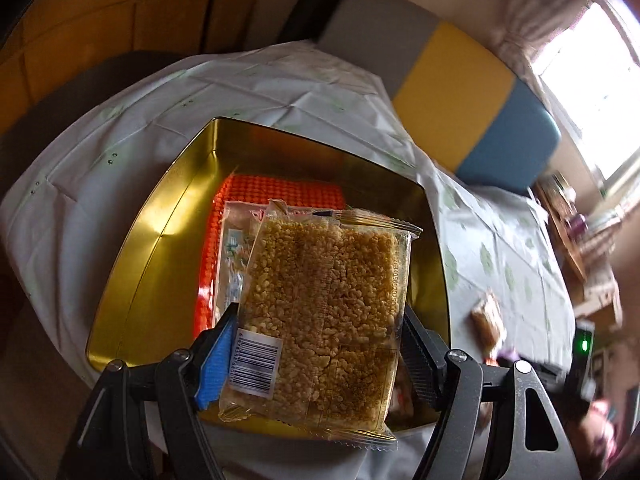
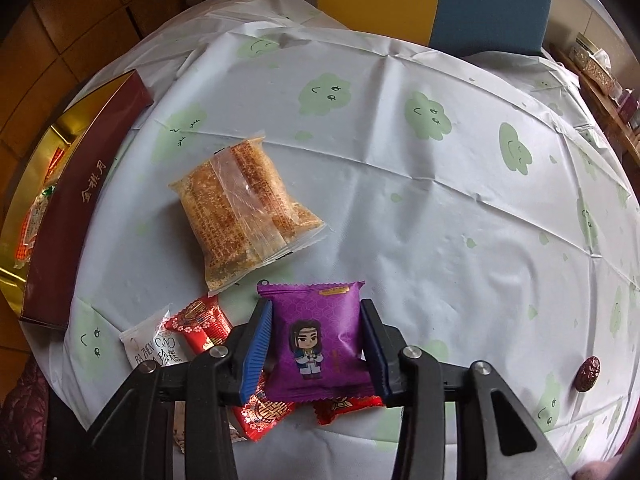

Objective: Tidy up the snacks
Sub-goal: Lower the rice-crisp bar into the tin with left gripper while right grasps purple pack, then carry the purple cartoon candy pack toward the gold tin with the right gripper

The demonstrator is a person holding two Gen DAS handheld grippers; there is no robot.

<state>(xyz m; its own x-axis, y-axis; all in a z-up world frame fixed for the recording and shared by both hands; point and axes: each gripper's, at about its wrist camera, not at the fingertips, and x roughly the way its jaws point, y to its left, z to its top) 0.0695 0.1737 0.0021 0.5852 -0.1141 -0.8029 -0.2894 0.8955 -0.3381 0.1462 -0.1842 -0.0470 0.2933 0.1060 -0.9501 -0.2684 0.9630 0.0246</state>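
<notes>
Right wrist, cloud-print tablecloth, blue chair

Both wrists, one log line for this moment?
left gripper: shut on puffed-rice pack, over gold tin | right gripper: shut on purple packet | amber cake pack: on tablecloth

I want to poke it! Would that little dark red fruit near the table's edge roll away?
Probably a little. The dark red fruit looks oval and smooth, so a push might make it wobble sideways rather than roll straight. It lies loose on the tablecloth near the edge, so it could drop off.
</notes>
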